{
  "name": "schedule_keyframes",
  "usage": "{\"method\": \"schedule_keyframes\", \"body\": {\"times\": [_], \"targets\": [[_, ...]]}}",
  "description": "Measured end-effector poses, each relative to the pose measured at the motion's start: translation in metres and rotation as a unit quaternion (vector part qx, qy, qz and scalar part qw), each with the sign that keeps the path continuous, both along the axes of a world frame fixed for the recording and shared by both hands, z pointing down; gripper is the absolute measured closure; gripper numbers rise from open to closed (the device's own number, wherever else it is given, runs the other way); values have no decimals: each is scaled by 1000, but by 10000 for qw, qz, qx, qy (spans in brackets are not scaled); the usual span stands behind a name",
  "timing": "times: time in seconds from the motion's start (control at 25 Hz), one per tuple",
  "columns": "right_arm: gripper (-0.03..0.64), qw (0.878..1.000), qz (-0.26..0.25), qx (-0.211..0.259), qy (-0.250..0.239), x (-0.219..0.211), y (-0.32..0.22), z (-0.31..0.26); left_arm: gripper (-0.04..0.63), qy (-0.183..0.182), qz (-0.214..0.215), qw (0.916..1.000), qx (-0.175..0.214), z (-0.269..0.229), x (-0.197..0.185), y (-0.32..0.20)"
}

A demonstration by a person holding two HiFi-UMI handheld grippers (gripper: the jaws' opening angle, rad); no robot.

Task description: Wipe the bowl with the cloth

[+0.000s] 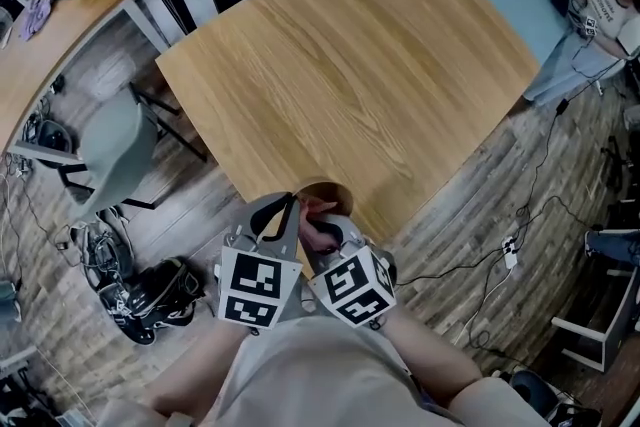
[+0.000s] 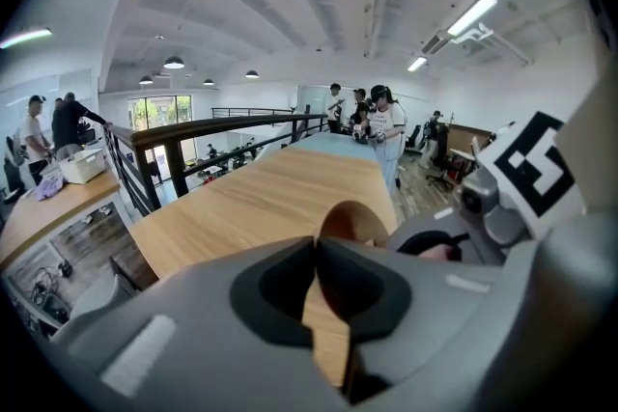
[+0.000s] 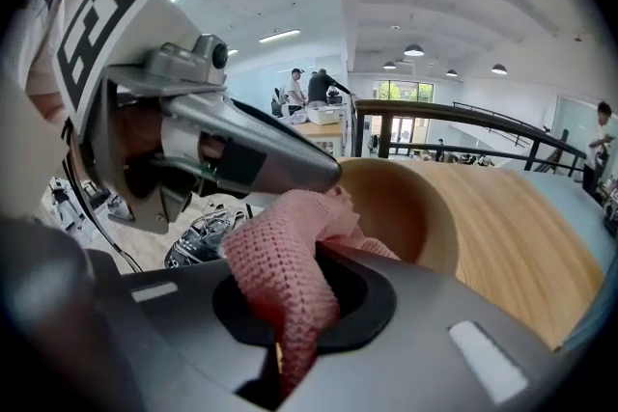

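Sensibly, the left gripper's [image 2: 317, 244] near-closed jaws pinch the stiff, light-looking bowl [image 2: 355, 219] by its thin rim, while the right gripper [image 3: 311, 258] clamps the limp cloth [image 3: 275, 270].

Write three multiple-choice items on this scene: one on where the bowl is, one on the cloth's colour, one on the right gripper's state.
1. Where is the bowl?
A. At the table's near edge
B. At the table's far edge
C. On the floor

2. What colour is the cloth?
A. Blue
B. Pink
C. White

3. In what state is the right gripper?
A. Open and empty
B. Shut on the bowl
C. Shut on the cloth

Key: 1 A, the head view shows the bowl at the table's near edge. 2 B, the knit looks pink in the right gripper view. 3 C, that view shows the jaws pinching the cloth.
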State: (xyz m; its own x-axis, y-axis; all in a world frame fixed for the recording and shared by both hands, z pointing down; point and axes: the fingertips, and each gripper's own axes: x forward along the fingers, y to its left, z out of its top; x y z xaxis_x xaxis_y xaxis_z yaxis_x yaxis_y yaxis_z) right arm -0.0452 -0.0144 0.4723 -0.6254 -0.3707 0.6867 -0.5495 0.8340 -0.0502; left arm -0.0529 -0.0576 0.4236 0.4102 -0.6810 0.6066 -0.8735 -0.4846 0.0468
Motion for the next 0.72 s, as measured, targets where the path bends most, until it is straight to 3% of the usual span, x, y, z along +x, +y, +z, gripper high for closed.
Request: {"method": "schedule_keyframes", "body": {"times": [0.4,0.72], "targets": [[592,9994,-138,221,-206,-5,-4,-19,586,-207,136,9997,-33,-1,5,18],[592,9962,470,721,-129,16,-22,-33,588,-212,111,9997,-52,-2,2,27]]}}
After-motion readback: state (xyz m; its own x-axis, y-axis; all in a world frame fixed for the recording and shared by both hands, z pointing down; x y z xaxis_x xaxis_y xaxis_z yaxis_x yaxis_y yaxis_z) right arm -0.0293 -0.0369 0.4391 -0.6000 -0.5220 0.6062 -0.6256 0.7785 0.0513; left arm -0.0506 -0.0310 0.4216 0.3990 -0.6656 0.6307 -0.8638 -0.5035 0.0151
